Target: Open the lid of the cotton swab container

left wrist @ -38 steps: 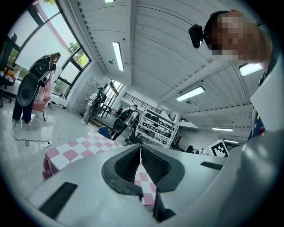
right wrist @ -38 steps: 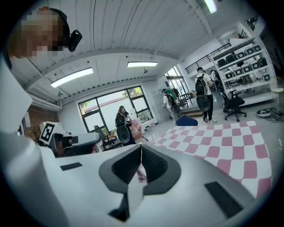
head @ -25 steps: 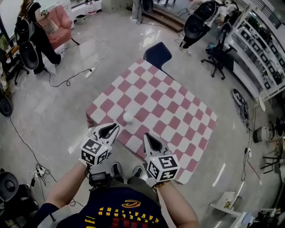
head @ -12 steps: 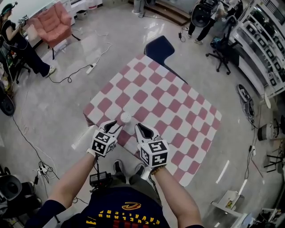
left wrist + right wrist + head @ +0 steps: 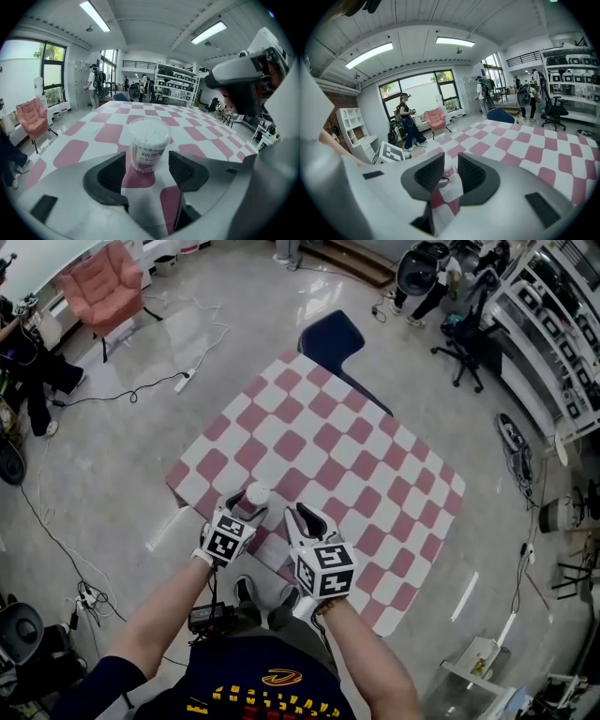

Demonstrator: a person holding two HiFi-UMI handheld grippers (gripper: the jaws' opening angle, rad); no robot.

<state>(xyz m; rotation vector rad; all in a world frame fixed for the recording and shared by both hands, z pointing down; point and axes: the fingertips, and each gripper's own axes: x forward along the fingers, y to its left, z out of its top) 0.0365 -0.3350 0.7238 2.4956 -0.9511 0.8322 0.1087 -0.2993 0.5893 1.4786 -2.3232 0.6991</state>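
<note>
So the cotton swab container [image 5: 256,495] is standing upright near the near-left corner of the pink-and-white checkered surface [image 5: 375,456], lid still on. From the left gripper view it's a clear tub stuffed with white swabs, sitting right at the tips of the left gripper [image 5: 148,168] and lined up with the gap. Those fingers [image 5: 111,174] have just been opening and are spread wide, one on each side of the tub, not pressing on it as far as I can see.

The right gripper [image 5: 451,169] is just beside the left one in the head view, over the near edge of the surface. Its fingers [image 5: 474,176] have just been opening too, but only to a narrow slit, with nothing gripped. Something pale peeks through that slit, can't tell what. There's a blue chair [image 5: 330,341] at the far edge.
</note>
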